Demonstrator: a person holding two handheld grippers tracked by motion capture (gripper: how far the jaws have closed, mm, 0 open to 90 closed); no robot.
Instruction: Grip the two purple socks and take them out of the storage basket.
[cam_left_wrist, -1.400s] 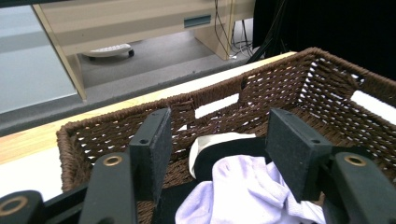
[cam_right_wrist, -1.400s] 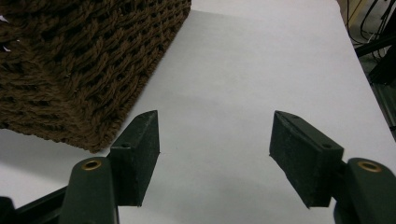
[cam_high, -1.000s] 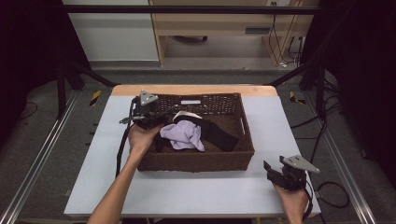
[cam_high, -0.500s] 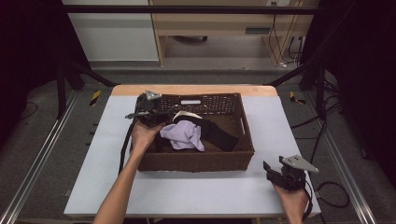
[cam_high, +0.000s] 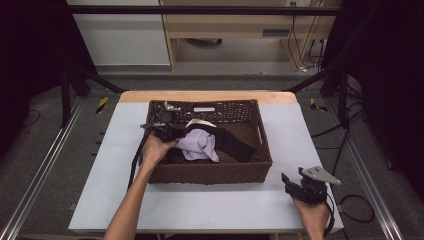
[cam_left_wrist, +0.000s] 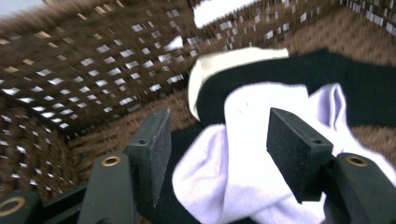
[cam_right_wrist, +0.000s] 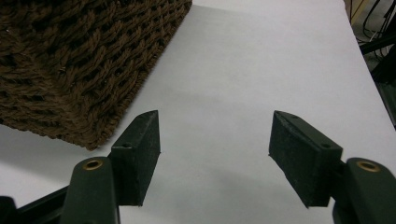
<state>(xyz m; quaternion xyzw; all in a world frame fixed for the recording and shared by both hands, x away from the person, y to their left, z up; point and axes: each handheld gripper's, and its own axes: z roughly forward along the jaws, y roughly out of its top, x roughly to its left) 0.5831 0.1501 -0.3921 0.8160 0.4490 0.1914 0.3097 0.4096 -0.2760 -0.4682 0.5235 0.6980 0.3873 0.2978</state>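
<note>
The white cloth (cam_left_wrist: 261, 154) lies in the basket (cam_high: 210, 172), heaped over a black garment (cam_high: 235, 145), and it now sits right between the spread jaws of the left tongs (cam_left_wrist: 217, 156). Over the last second these tongs have swung from the basket's near-left corner, dipped below the rim and turned toward the cloth; the jaws stand wide and grip nothing yet. By my reading this is the reach for a pick: the cloth is framed, so closing on its raised fold looks like the next step.

A cream piece (cam_left_wrist: 219, 63) peeks out just beyond the tongs' tips, tucked under the black garment, so a deep bite could catch more than the cloth.

The woven wall (cam_left_wrist: 70, 70) runs close on the tongs' left side and ahead, leaving little room there. To their right the basket floor is open past the black garment, and straight up is free, so lifting clear of the rim is the easy way out.

The right tongs (cam_high: 300, 186) have not moved. They rest low over the table (cam_high: 210, 210), jaws apart and empty, with the basket's corner (cam_right_wrist: 88, 70) ahead to their left and bare tabletop in front and to their right.
</note>
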